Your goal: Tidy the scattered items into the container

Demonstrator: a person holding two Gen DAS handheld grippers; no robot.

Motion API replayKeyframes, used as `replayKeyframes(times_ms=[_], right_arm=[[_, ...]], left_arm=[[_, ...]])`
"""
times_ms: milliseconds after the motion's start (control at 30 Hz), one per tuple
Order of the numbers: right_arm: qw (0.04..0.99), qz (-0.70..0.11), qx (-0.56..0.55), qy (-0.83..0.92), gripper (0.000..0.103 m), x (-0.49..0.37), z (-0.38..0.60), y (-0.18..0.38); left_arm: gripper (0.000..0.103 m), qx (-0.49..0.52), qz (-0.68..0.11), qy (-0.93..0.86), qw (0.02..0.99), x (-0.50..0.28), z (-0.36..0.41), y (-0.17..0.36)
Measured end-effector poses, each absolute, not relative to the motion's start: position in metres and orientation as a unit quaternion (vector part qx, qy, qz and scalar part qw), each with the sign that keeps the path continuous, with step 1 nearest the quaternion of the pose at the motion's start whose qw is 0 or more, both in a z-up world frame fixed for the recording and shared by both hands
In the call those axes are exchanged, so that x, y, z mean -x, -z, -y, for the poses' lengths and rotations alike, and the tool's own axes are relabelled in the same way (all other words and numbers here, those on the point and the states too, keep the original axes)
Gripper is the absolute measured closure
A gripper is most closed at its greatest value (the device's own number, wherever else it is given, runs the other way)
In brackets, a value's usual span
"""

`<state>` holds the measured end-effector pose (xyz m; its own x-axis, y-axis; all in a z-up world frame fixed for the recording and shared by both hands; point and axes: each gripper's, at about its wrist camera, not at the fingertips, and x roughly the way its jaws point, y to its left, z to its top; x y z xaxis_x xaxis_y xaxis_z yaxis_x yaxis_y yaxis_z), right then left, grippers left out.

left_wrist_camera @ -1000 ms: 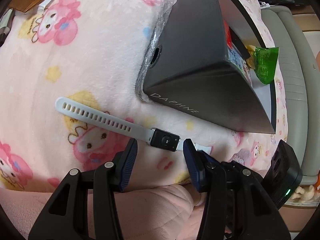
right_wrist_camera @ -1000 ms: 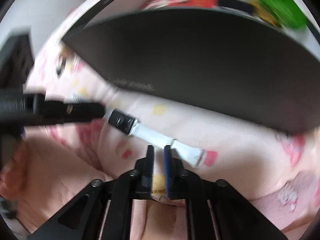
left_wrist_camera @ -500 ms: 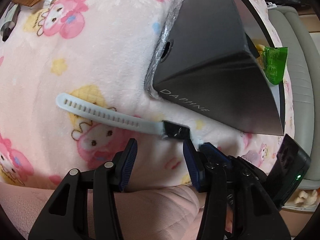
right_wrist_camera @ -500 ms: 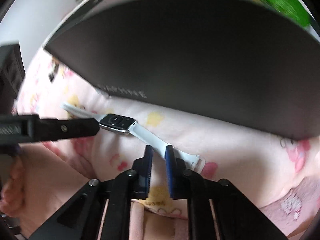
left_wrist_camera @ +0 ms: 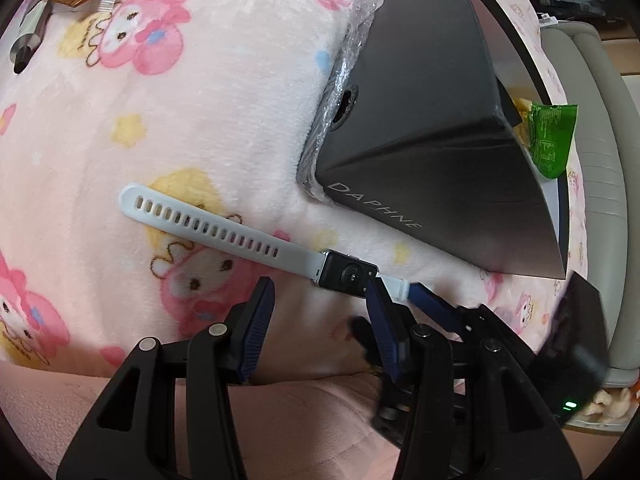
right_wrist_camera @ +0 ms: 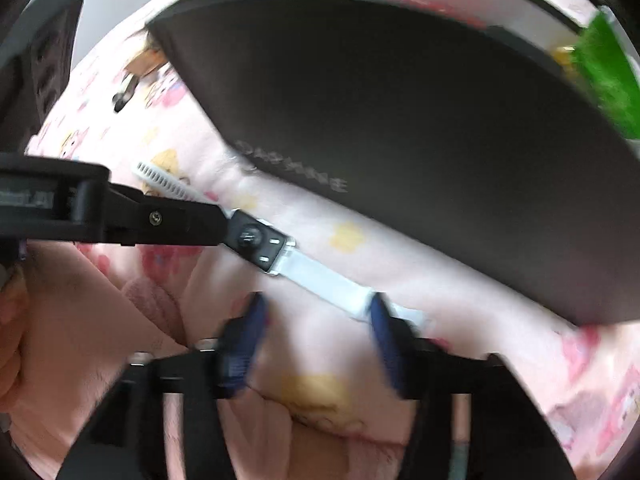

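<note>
The watch (left_wrist_camera: 347, 276), light and floppy-strapped, is laid on the pink blanket (left_wrist_camera: 200, 100) beside the dark box (left_wrist_camera: 432, 128), is flanked by the spread left hand-held gripper (left_wrist_camera: 320, 312) and spread right hand-held gripper (right_wrist_camera: 316, 332), and is judged best pinched at its stiff case.

Left tongs (left_wrist_camera: 318, 314) spread wide, right tongs (right_wrist_camera: 316, 334) spread wide

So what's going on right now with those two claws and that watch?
Left gripper open, right gripper open, both by the watch. Watch flat on blanket, ungripped. Dark box close behind.
</note>
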<state>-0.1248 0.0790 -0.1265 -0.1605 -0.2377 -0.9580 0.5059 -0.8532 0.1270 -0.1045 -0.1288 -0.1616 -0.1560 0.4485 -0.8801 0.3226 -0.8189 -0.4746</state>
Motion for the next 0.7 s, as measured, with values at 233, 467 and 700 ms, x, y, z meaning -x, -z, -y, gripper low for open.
replayKeyframes(times_ms=[233,467,700], right_arm=[[0.231,-0.071,-0.607,0.757,0.084,0.15,-0.092,0.125],[0.227,-0.022,-0.596,0.77,0.094,0.163,-0.101,0.11],[0.259,0.095,-0.599,0.752,0.096,0.16,-0.138,0.076]], left_arm=[[0.055,0.648,0.296,-0.7,0.048,0.106,0.122,0.162],[0.055,0.646,0.293,-0.703,0.049,0.103,0.149,0.155],[0.055,0.649,0.281,-0.704,0.066,0.104,0.148,0.153]])
